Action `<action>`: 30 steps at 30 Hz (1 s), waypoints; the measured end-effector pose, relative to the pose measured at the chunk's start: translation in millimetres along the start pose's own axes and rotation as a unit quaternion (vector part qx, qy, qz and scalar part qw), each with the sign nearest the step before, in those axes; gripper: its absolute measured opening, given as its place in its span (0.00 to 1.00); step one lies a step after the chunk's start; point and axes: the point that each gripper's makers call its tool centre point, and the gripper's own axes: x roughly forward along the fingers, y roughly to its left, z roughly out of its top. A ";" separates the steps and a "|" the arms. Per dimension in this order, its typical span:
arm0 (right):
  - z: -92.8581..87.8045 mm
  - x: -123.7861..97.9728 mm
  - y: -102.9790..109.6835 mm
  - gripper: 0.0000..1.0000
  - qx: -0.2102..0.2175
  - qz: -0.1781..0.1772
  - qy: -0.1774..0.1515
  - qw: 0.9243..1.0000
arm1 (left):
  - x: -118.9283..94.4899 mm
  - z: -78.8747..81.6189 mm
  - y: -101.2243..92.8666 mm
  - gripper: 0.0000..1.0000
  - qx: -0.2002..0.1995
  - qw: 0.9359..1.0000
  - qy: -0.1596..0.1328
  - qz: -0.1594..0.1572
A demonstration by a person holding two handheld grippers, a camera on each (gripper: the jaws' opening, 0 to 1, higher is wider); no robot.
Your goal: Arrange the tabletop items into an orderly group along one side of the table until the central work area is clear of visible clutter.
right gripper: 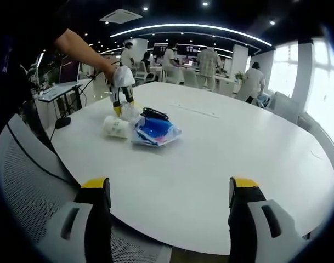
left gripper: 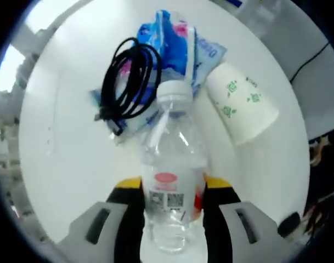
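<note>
My left gripper [left gripper: 171,198] is shut on a clear plastic water bottle [left gripper: 171,181] with a white cap and red label, held between its yellow-tipped jaws. Just beyond the bottle lie a blue and pink plastic packet [left gripper: 175,46], a coiled black cable [left gripper: 128,79] resting on it, and a white paper cup [left gripper: 241,101] with green prints, tipped on its side. In the right gripper view the same left gripper [right gripper: 123,101] with the bottle [right gripper: 128,112], cup [right gripper: 115,127], packet [right gripper: 153,131] and cable [right gripper: 154,114] show at the table's far left. My right gripper [right gripper: 169,205] is open, holding nothing.
The round white table [right gripper: 221,148] spreads wide and bare to the right of the group. A person's arm [right gripper: 81,49] reaches in from the left. A grey mesh chair [right gripper: 29,186] stands by the near edge. Other desks and people stand far behind.
</note>
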 end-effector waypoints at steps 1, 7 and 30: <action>0.3 0.0 0.1 0.89 0.000 0.001 -0.001 1.000 | -1.3 0.5 -0.9 0.37 -0.008 1.000 -0.008 0.002; 0.2 0.0 0.7 0.89 -0.002 0.002 0.000 1.000 | -7.9 1.8 -2.8 0.37 -0.035 0.999 -0.033 0.015; 0.2 -1.0 1.2 0.89 -0.003 0.003 -0.002 1.000 | -29.0 15.6 -0.8 0.37 -0.123 0.982 -0.133 0.056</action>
